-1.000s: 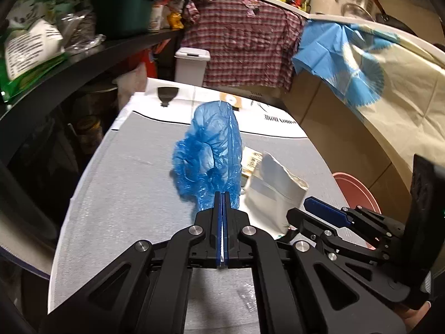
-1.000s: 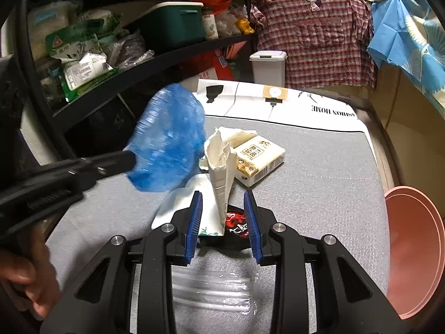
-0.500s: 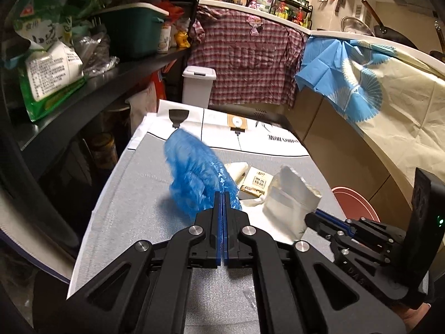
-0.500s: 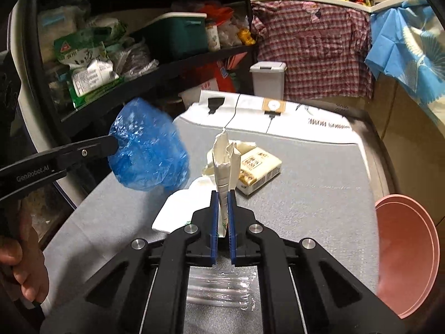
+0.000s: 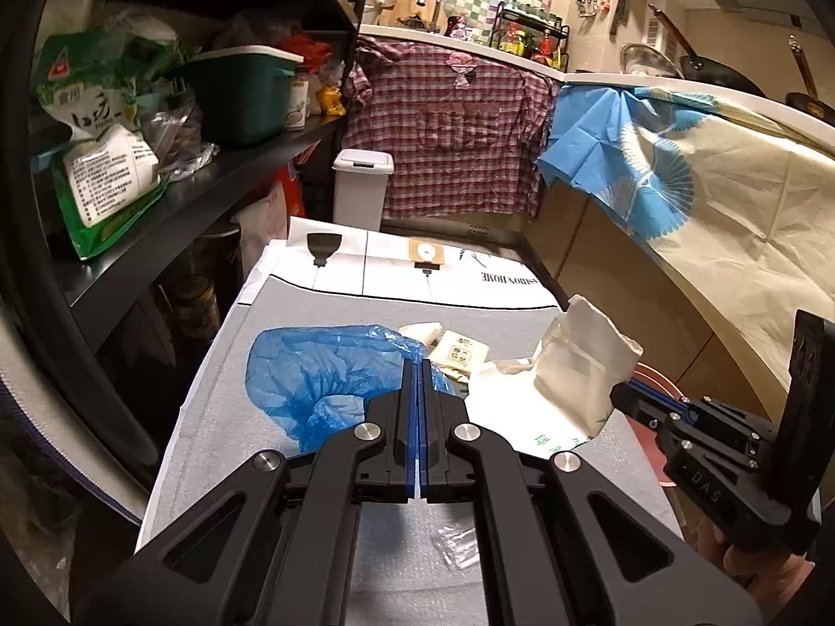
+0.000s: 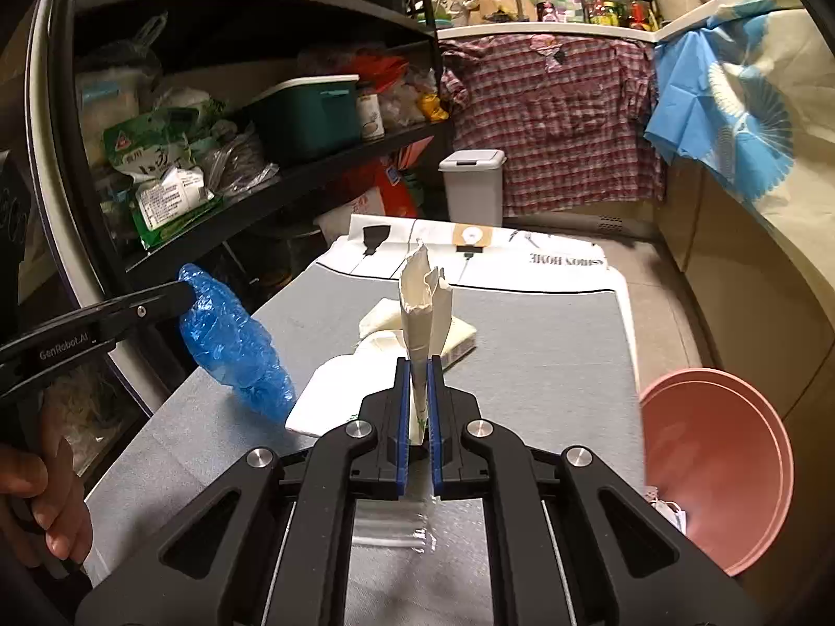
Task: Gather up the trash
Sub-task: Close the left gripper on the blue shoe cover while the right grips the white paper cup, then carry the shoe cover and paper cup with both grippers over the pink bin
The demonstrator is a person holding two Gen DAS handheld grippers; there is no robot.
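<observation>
Left gripper (image 5: 417, 365) fully closed, pads clamped on edge of crumpled translucent blue plastic bag (image 5: 323, 381); bag hangs off the tips, lifted above grey padded table surface (image 5: 209, 428). From right wrist view, same blue bag (image 6: 229, 339) dangles from left gripper tips (image 6: 182, 292) at left edge of table, lower end near or touching the surface, cannot tell which.

Right gripper (image 6: 417, 365) nearly closed, pads pinching a torn cream-white paper pouch (image 6: 422, 313) with green print; pouch stands upright between the jaws, open ragged top pointing up. Seen from left wrist view as white pouch (image 5: 579, 370) held at right, off the table, right gripper (image 5: 626, 396) just behind it.

Left on the table: small beige printed packet (image 5: 462, 354) near centre, white flat wrapper (image 6: 339, 396) beside it, clear plastic film (image 6: 396, 521) close to the gripper bodies, creased and shiny.

Pink round plastic basin (image 6: 715, 469) at right, beside and below the table edge. White lidded trash bin (image 6: 472, 188) on floor beyond far end of table, in front of hanging red plaid shirt (image 6: 553, 125). Black shelving (image 6: 261, 193) with food bags and green tub along the left. Person's hand (image 6: 42, 501) wrapped round left gripper handle, lower left.
</observation>
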